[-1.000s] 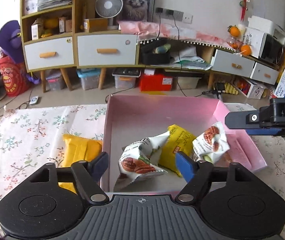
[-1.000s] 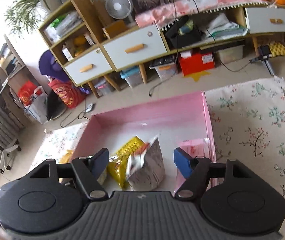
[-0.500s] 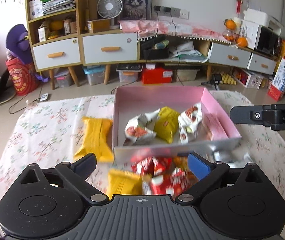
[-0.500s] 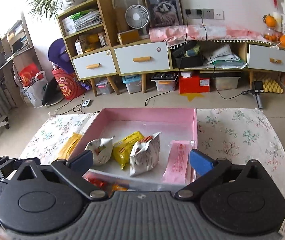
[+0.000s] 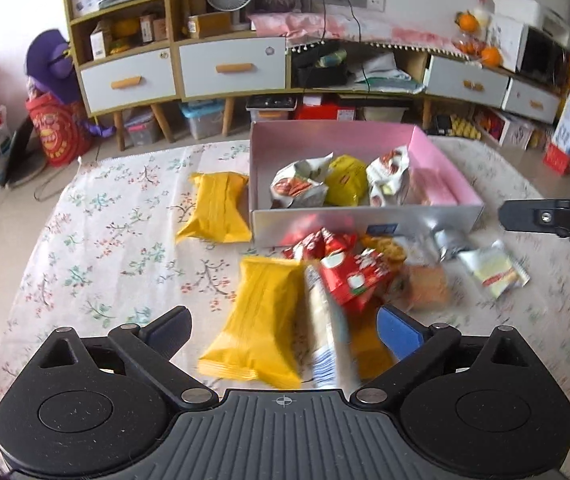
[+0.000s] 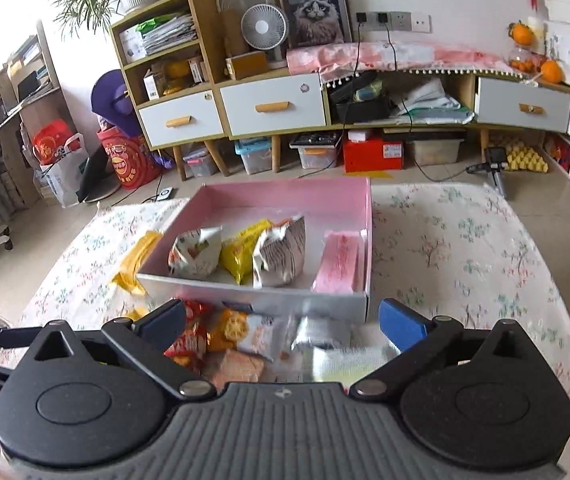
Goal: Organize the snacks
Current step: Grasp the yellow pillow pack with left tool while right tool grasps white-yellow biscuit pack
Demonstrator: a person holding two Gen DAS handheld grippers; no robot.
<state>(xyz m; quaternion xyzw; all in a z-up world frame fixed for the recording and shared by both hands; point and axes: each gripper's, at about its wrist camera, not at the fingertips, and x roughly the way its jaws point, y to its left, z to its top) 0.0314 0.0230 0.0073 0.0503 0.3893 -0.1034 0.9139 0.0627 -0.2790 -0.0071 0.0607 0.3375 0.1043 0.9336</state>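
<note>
A pink box (image 5: 447,160) (image 6: 368,236) sits on the floral tablecloth and holds two white nut bags (image 5: 299,184) (image 6: 279,256), a yellow packet (image 5: 345,186) (image 6: 243,250) and a pink packet (image 6: 339,262). Loose snacks lie in front of it: a yellow packet (image 5: 263,320), a red packet (image 5: 355,280), a white and blue packet (image 5: 327,340), a silver sachet (image 5: 493,266). A second yellow packet (image 5: 217,206) lies left of the box. My left gripper (image 5: 283,330) is open and empty above the near yellow packet. My right gripper (image 6: 283,318) is open and empty over the loose pile (image 6: 221,332).
The floral tablecloth (image 5: 105,248) covers the table to its edges. Behind it stand wooden cabinets with drawers (image 6: 273,106), a fan (image 6: 265,26) and storage boxes on the floor. The right gripper's body shows at the right edge of the left wrist view (image 5: 553,218).
Both grippers have pulled back and up from inside the box, both still open. The loose snack pile in front of the box has come into view.
</note>
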